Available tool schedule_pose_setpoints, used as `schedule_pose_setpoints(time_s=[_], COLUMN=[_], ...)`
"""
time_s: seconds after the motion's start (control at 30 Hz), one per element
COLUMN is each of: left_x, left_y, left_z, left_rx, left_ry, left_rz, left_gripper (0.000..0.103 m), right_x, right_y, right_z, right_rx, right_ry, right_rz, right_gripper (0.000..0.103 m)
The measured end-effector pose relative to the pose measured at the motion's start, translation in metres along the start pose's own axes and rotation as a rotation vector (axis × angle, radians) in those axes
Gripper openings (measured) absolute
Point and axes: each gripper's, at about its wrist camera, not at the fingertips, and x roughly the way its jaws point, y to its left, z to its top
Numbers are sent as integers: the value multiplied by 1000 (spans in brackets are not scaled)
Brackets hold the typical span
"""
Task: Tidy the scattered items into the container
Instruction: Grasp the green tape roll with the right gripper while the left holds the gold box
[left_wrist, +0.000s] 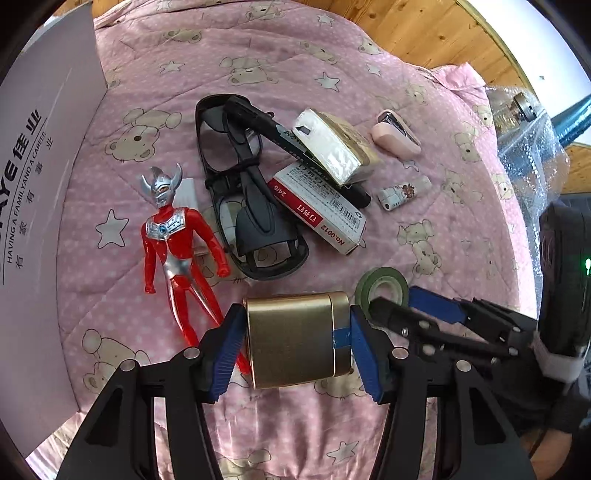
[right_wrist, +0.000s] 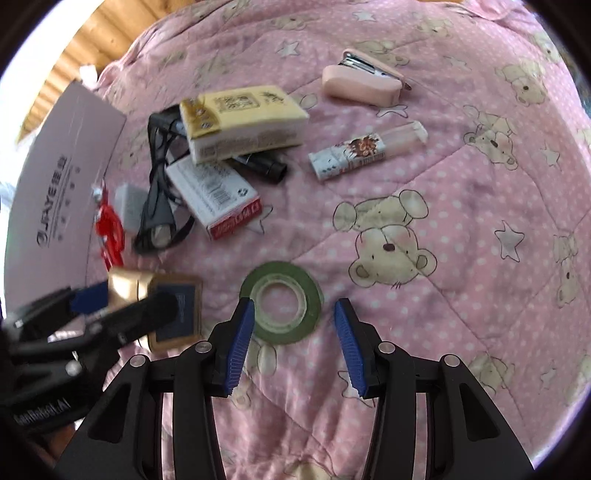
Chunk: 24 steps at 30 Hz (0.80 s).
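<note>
1. Low in the left wrist view, the left gripper (left_wrist: 297, 341) is clamped on a gold tin (left_wrist: 297, 338), its blue pads pressing both sides.
2. At lower centre of the right wrist view, the right gripper (right_wrist: 294, 345) has its fingers apart, just below a green tape roll (right_wrist: 282, 302).
3. Upper left, a white box (left_wrist: 48, 177) stands on the pink quilt (right_wrist: 424, 314).

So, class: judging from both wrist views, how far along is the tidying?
Nothing looks packed yet. In hand: the left gripper clamps the gold tin; the right gripper is open at the green tape roll. Left on the quilt: toy figure, goggles, stapler, boxes.
</note>
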Motion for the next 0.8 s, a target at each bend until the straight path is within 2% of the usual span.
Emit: schedule_pose_setpoints(time_s=[0.13, 0.2, 0.23, 0.3, 0.4, 0.47, 0.53, 0.7, 0.8], left_x=[-1, 0, 2, 8, 15, 16, 11, -7, -13], left_y=[2, 3, 2, 2, 3, 3, 3, 2, 1], left_z=[1, 1, 1, -1, -5, -5, -4, 1, 2], left_rx=[-11, -10, -7, -10, -10, -3, -2, 2, 2], left_ry=[-4, -9, -9, 11, 25, 23, 9, -31, -40], left_rz=[-4, -5, 0, 12, 28, 30, 16, -14, -20], left_gripper=[57, 57, 58, 58, 57, 54, 53, 51, 51], right_x=[-4, -6, -5, -1, 1, 2, -1, -21, -29], right_y=[-14, -19, -15, -5, 7, 12, 8, -8, -10], right_z=[-1, -3, -4, -2, -3, -1, 0, 3, 7], right_rx=[68, 55, 37, -17, -108, -123, -91, 31, 61], right_ry=[3, 2, 9, 15, 19, 16, 8, -27, -41], right_rz=[53, 25, 7, -36, -137, -158, -134, -5, 24], right_gripper=[43, 42, 37, 34, 21, 17, 16, 15, 15])
